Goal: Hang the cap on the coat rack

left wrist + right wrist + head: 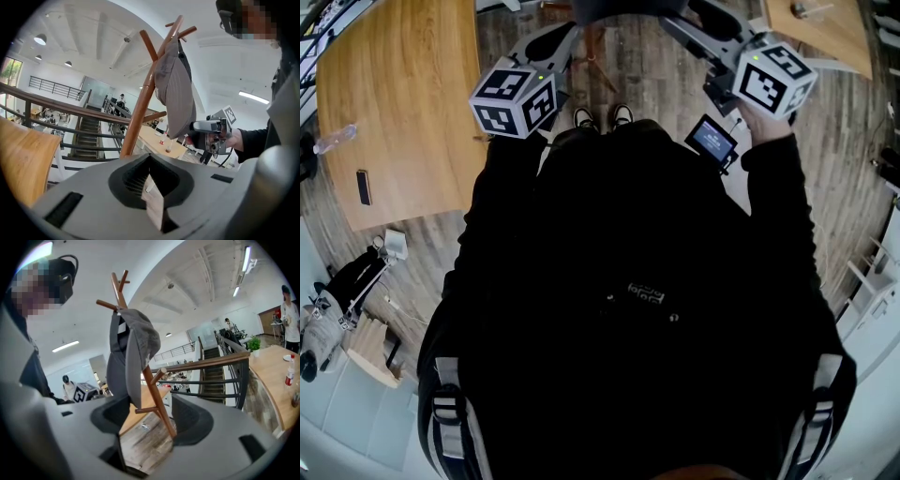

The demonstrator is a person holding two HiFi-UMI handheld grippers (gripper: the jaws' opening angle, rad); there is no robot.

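Both claw views face up at coat rack [140, 108].

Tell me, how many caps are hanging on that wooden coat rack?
1. A grey cap hangs near the top of the wooden coat rack. Part of the rack is hidden behind it, so another could be missed.

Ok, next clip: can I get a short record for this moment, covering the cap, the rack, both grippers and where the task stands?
cap: grey cap, hanging from an upper peg
coat rack: wooden coat rack, standing on the wood floor
right gripper: right gripper, jaws wide apart, pads not pressing on the cap
left gripper: left gripper, jaws together, nothing held
task status: the cap hangs on the rack, with neither gripper gripping it
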